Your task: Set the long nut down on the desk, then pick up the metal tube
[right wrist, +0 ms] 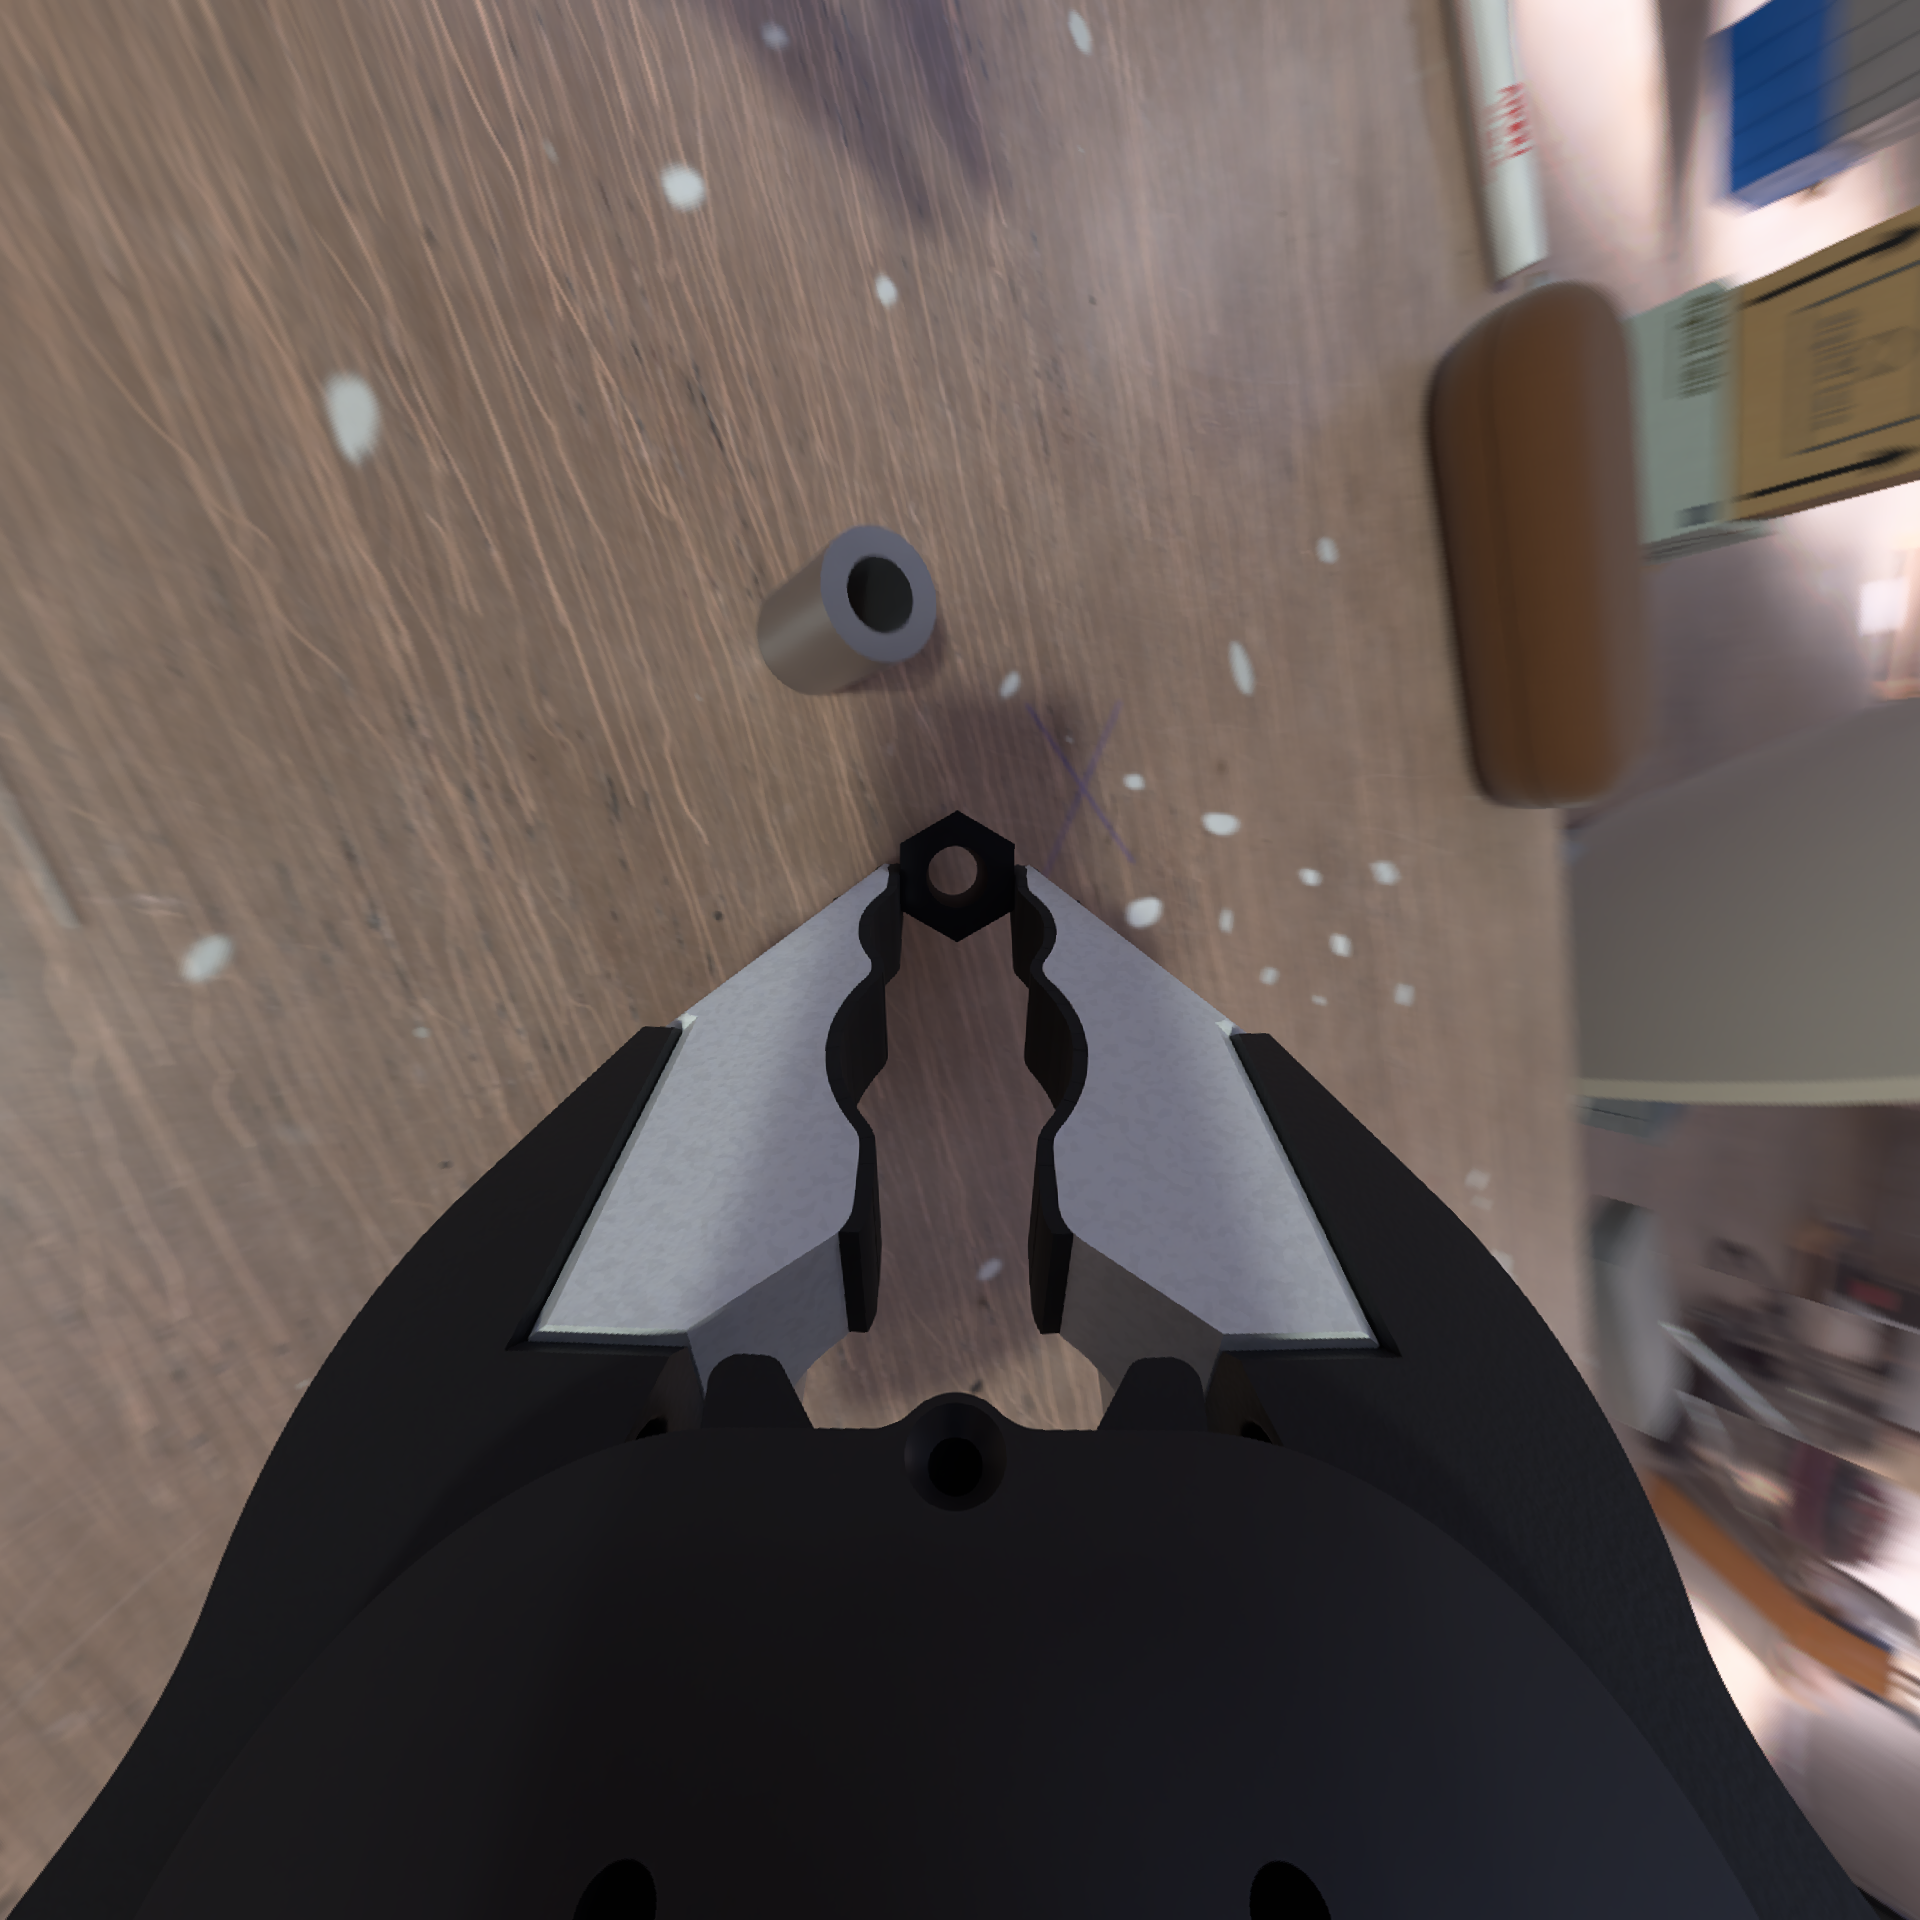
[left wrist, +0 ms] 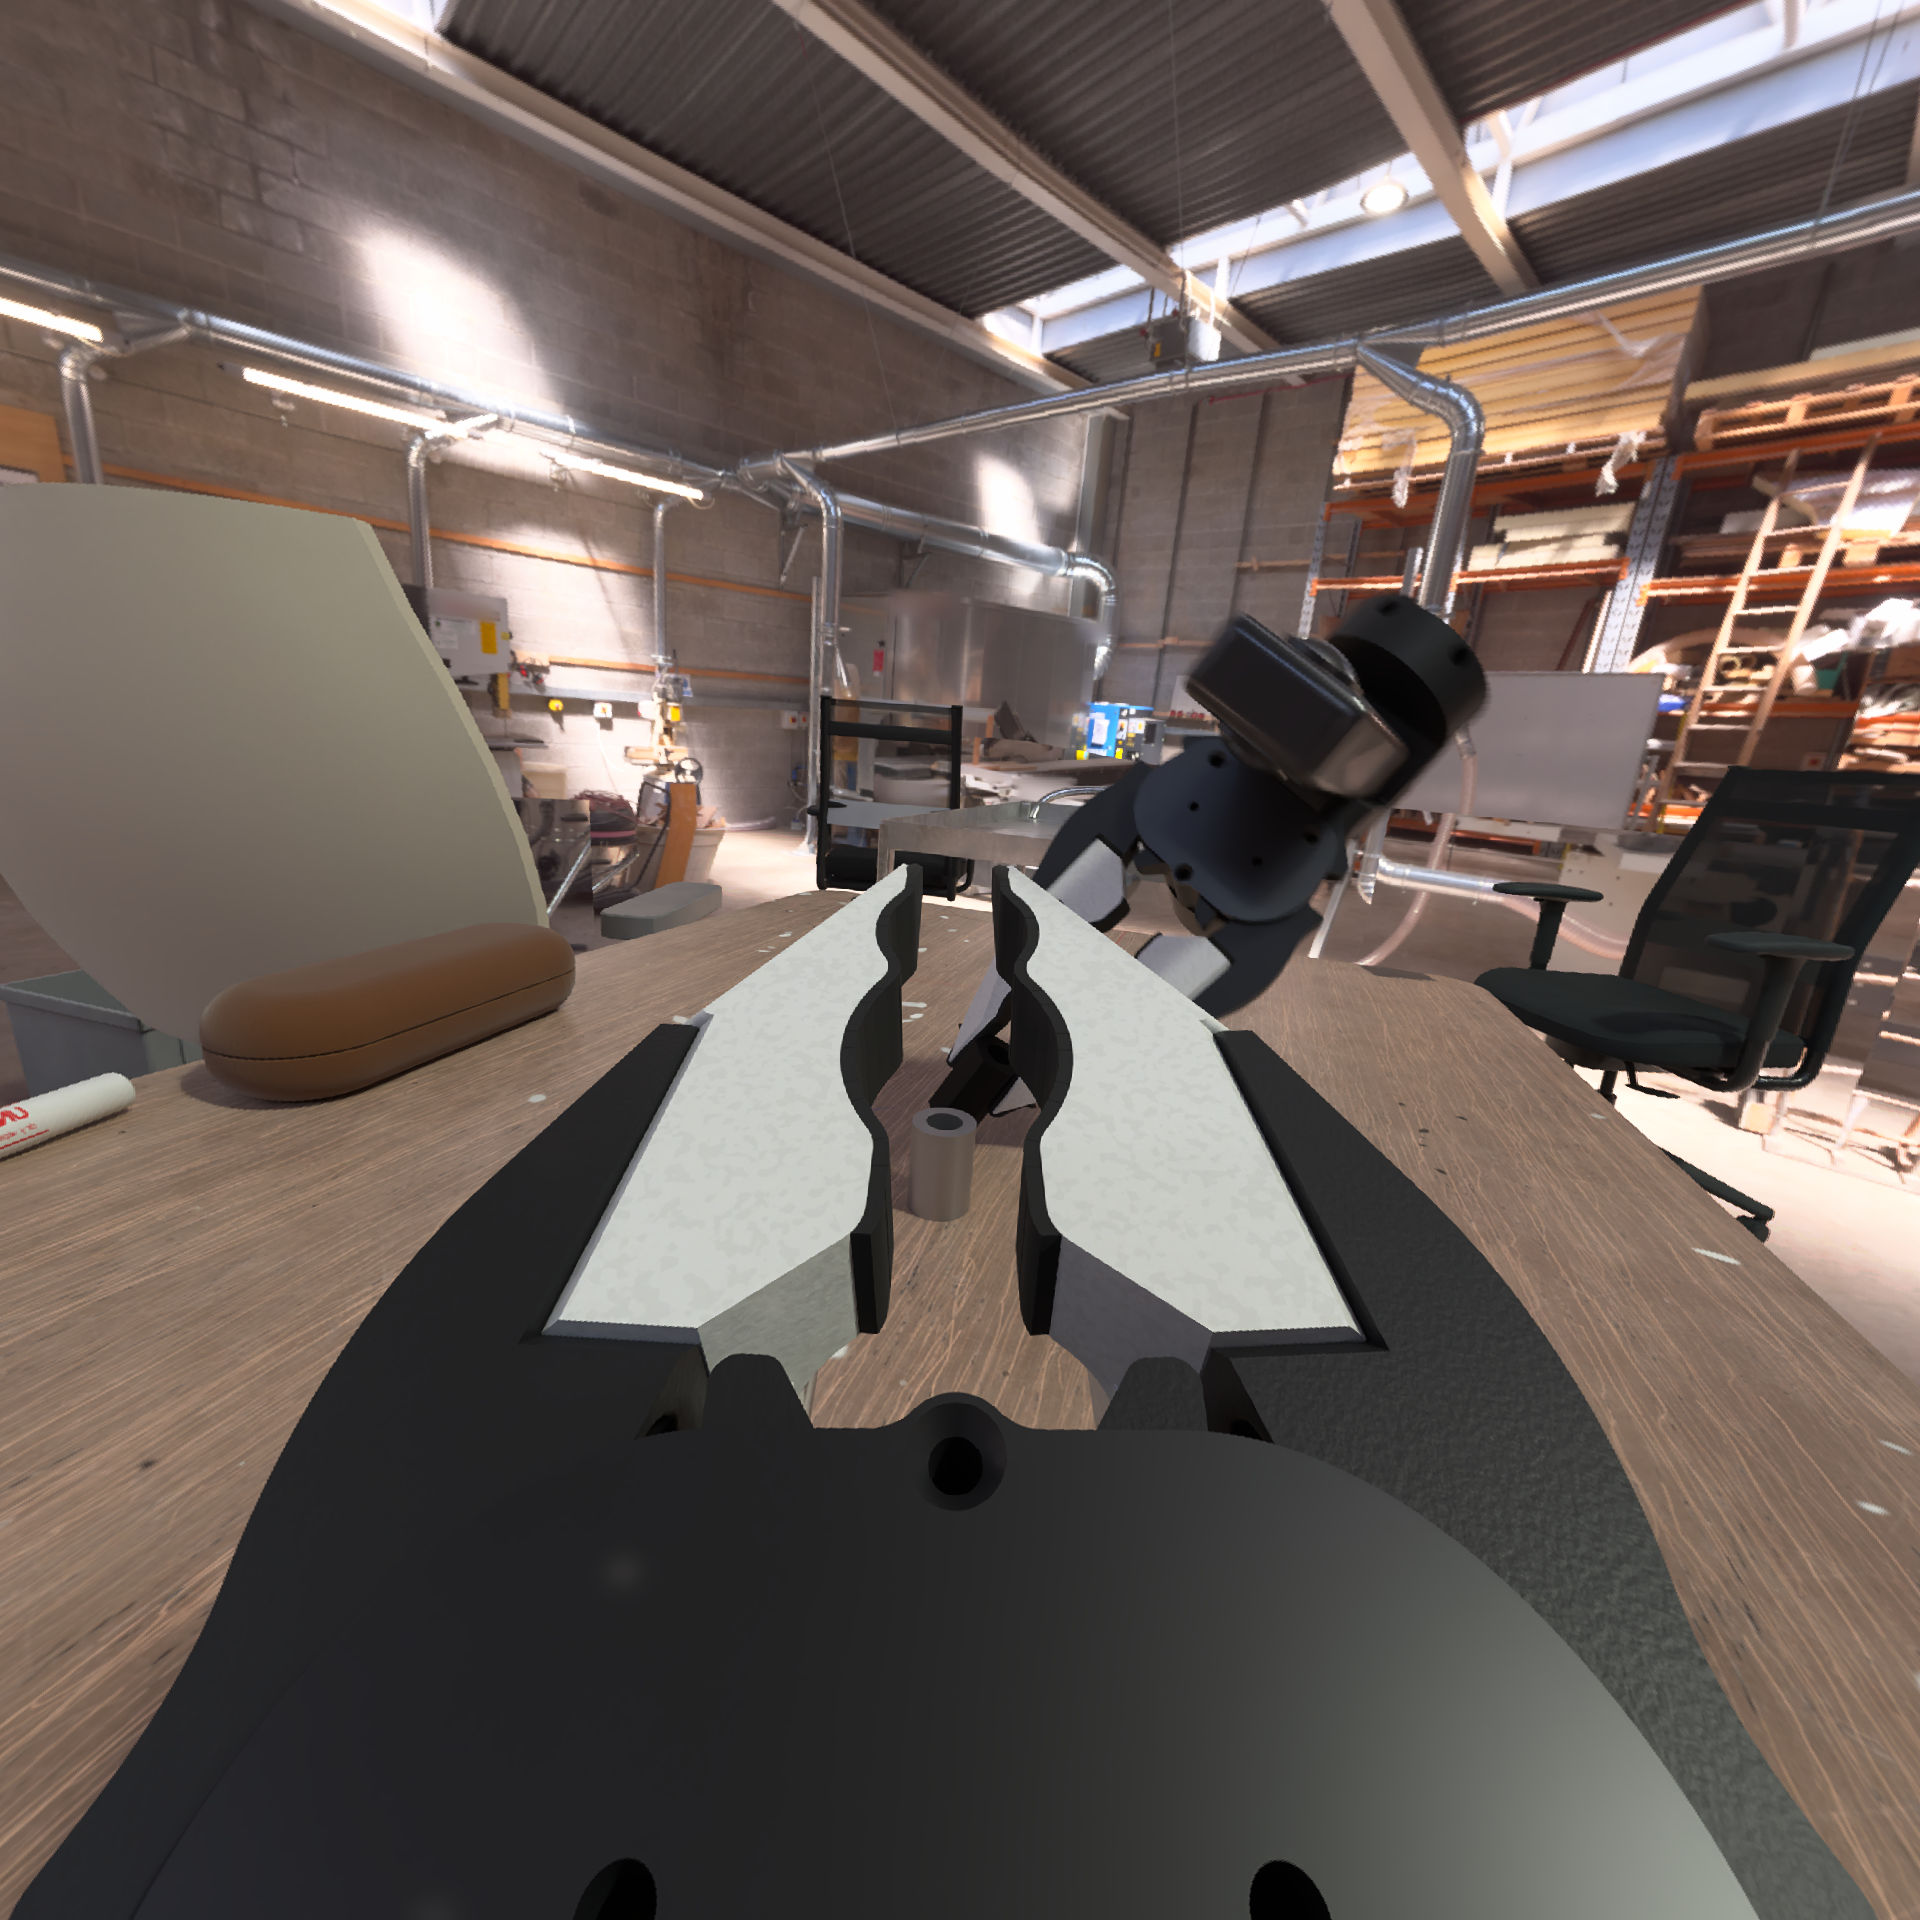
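The metal tube (left wrist: 943, 1162) is a short grey cylinder standing upright on the wooden desk (left wrist: 312, 1299). I see it through the gap of my left gripper (left wrist: 956, 883), whose jaws are nearly closed and hold nothing. My right gripper (left wrist: 992, 1060) points down at the desk just behind the tube. It is shut on the black long nut (left wrist: 966, 1086), whose lower end is close to the desk top. In the right wrist view the hexagonal nut (right wrist: 954, 925) sits between the tips of the right gripper (right wrist: 956, 878). The tube (right wrist: 847, 613) stands a little ahead of it.
A brown glasses case (left wrist: 384, 1003) lies at the left, also seen in the right wrist view (right wrist: 1538, 540). A white marker (left wrist: 62, 1112) lies at the far left. A beige curved panel (left wrist: 208, 727) stands behind them. An office chair (left wrist: 1714, 935) stands beyond the desk's right edge.
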### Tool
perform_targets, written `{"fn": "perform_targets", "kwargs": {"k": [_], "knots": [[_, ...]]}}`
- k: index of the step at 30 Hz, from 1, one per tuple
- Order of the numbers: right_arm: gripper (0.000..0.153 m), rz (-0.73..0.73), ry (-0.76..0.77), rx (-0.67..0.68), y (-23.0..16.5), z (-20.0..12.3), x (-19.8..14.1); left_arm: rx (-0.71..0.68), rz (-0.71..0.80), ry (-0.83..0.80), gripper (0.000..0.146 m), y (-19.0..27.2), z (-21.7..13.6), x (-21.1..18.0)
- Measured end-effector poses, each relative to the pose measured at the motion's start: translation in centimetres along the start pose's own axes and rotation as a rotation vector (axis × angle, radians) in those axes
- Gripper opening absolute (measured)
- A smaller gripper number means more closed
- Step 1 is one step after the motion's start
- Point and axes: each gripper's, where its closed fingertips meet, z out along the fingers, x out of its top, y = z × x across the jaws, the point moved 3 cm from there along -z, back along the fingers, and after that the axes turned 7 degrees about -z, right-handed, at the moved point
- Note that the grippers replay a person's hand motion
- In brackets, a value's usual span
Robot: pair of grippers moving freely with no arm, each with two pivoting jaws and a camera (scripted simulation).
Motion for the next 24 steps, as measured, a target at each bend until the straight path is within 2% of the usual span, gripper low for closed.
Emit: {"fn": "perform_targets", "kwargs": {"k": [3, 6, 7, 9, 13, 15, 18, 21, 24], "knots": [[0.02, 0.052, 0.07, 0.142, -0.4, -0.3, 1.0, 0.002, 0.004, 0.002, 0.013, 0.0, 0.0, 0.0], [0.02, -0.134, 0.045, 0.023, -1.0, -0.4, 1.1, -0.004, -0.009, 0.006, 0.013, -0.1, -0.1, 0.0], [0.02, -0.13, 0.029, 0.024, -1.0, -0.4, 1.0, -0.007, -0.016, 0.008, 0.013, -0.1, -0.1, 0.1], [0.02, 0.007, 0.019, 0.139, -1.0, -0.4, 0.8, -0.009, -0.023, 0.013, 0.013, -0.1, -0.1, 0.1], [0.02, 0.246, 0.004, 0.466, -0.3, -0.1, 0.1, -0.009, -0.017, 0.012, 0.013, 0.0, -0.2, 0.1], [0.035, 0.311, 0.015, 0.541, 0.7, 0.1, 0.3, -0.008, -0.02, 0.014, 0.013, -0.1, -0.2, 0.1], [0.044, 0.353, 0.102, 0.56, 1.6, 0.0, 2.3, -0.005, -0.02, 0.014, 0.013, -0.1, -0.2, 0.1], [0.044, 0.259, 0.115, 0.506, 0.6, 0.5, 3.8, -0.004, -0.025, 0.011, 0.013, -0.1, -0.2, 0.1], [0.039, 0.193, 0.074, 0.435, -0.5, 1.6, 3.9, -0.008, -0.035, 0.011, 0.013, -0.2, -0.3, 0.1]]}}
